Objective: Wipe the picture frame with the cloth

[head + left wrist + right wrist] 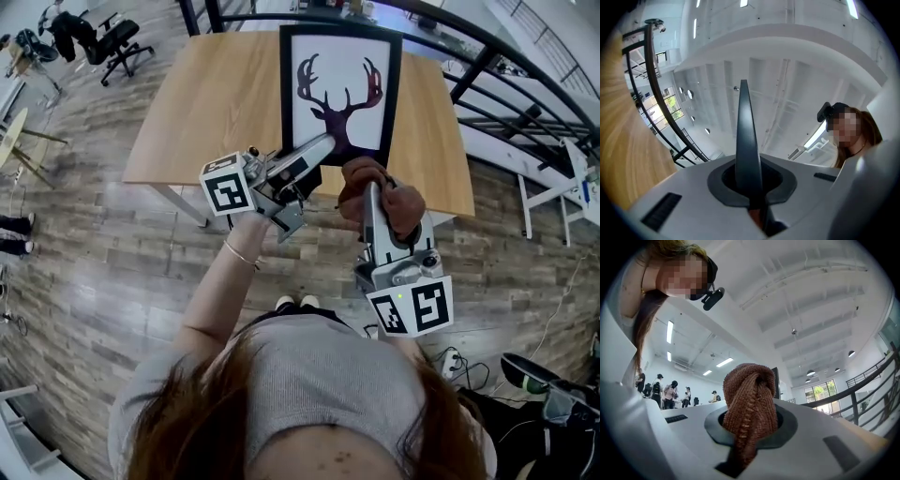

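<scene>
The picture frame (340,89), black-edged with a dark antlered deer head on white, lies on the wooden table (216,112) below me. My left gripper (323,142) is held up over the frame's near edge; in the left gripper view its dark jaws (744,89) are pressed together with nothing between them, pointing toward the ceiling. My right gripper (373,187) is raised beside it, shut on the brown knitted cloth (382,195). The cloth (750,399) bulges out of the jaws and hides their tips in the right gripper view.
A black railing (487,56) curves round the table's far and right sides. An office chair (117,42) stands at the far left on the wood-plank floor. Several people (670,392) stand far off in the right gripper view.
</scene>
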